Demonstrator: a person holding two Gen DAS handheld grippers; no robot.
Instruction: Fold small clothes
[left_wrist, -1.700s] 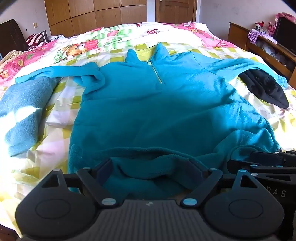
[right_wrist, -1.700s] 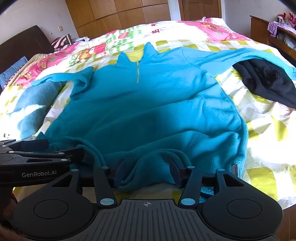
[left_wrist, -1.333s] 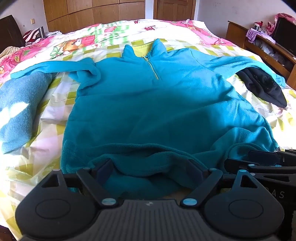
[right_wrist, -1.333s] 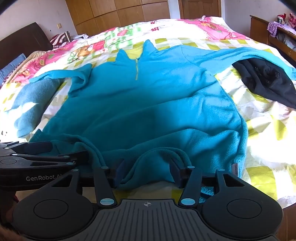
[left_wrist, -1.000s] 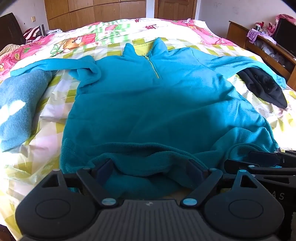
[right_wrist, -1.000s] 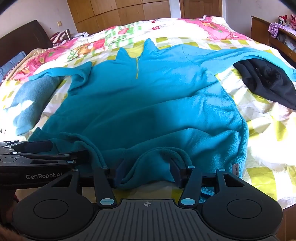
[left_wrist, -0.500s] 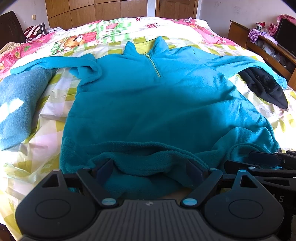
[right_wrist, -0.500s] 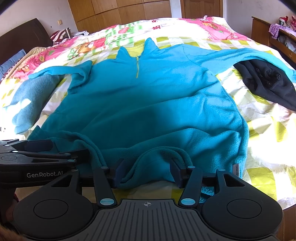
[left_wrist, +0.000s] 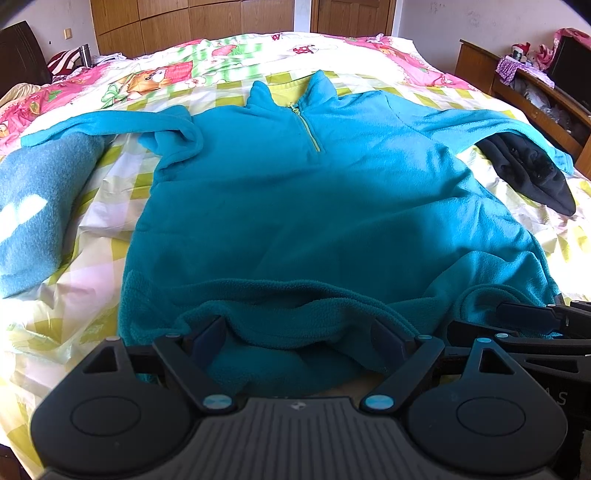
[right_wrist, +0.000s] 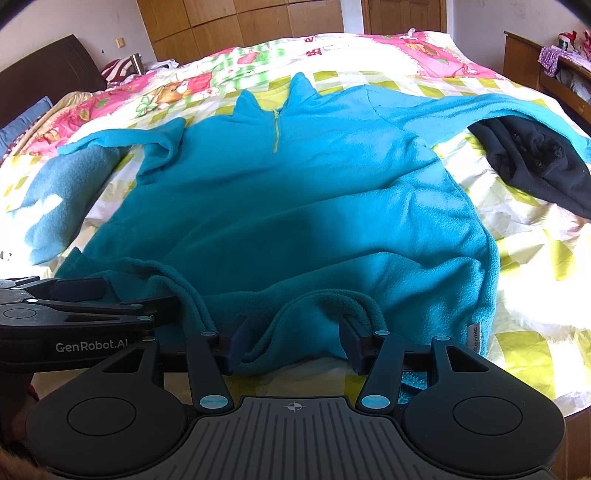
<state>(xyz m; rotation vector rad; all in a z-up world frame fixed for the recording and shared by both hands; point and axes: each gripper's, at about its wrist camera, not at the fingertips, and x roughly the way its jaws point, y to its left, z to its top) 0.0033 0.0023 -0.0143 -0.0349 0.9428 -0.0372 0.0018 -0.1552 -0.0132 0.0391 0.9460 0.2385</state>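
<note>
A teal fleece pullover (left_wrist: 314, 214) with a short yellow zip lies front-up on the bed, sleeves spread to both sides. Its hem is bunched at the near edge. My left gripper (left_wrist: 299, 332) stands open at the hem's left part, with a fold of fleece lying loosely between and over its wide-apart fingers. My right gripper (right_wrist: 295, 328) is open in the same way at the hem's right part, where an arch of hem spans its fingers. Each gripper shows in the other's view: the right gripper (left_wrist: 517, 317) and the left gripper (right_wrist: 85, 291).
A black garment (left_wrist: 528, 173) lies under the pullover's right sleeve end. A grey-blue fleece cloth (left_wrist: 33, 206) lies by the left sleeve. The checked and cartoon-print bedsheet (right_wrist: 524, 254) covers the bed. A wooden cabinet (left_wrist: 517, 85) stands at the right and wardrobes at the back.
Both views shifted slightly in the earliest frames and then held still. The hem stays between both pairs of fingers. Nothing was taken hold of or let go.
</note>
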